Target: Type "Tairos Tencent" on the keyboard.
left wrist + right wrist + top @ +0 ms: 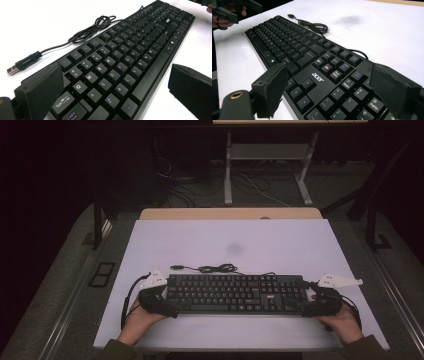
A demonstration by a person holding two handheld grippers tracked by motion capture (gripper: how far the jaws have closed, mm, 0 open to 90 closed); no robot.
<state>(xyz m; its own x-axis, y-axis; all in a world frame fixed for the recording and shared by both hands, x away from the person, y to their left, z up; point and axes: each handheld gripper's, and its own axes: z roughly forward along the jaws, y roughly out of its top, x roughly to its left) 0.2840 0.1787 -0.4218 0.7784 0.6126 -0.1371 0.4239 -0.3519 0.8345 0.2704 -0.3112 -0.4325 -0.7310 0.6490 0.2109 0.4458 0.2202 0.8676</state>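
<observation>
A black keyboard [235, 292] lies across the near part of the white table top [225, 235]. Its black cable [215, 268] is bunched behind it and ends in a loose USB plug [176, 267]. My left gripper [169, 295] is at the keyboard's left end and stands open. In the left gripper view one jaw sits by the rear edge near Tab, and the other stands off the front edge with a gap. My right gripper [304, 295] straddles the number-pad end [352, 100], jaws wide, with no visible pinch. A hand holds each gripper.
A faint dark smudge [235, 249] marks the table behind the cable. The wooden table edge [230, 213] runs along the far side. Beyond it stand white desk legs [228, 170] among floor cables. A floor socket box [102, 273] lies at the left.
</observation>
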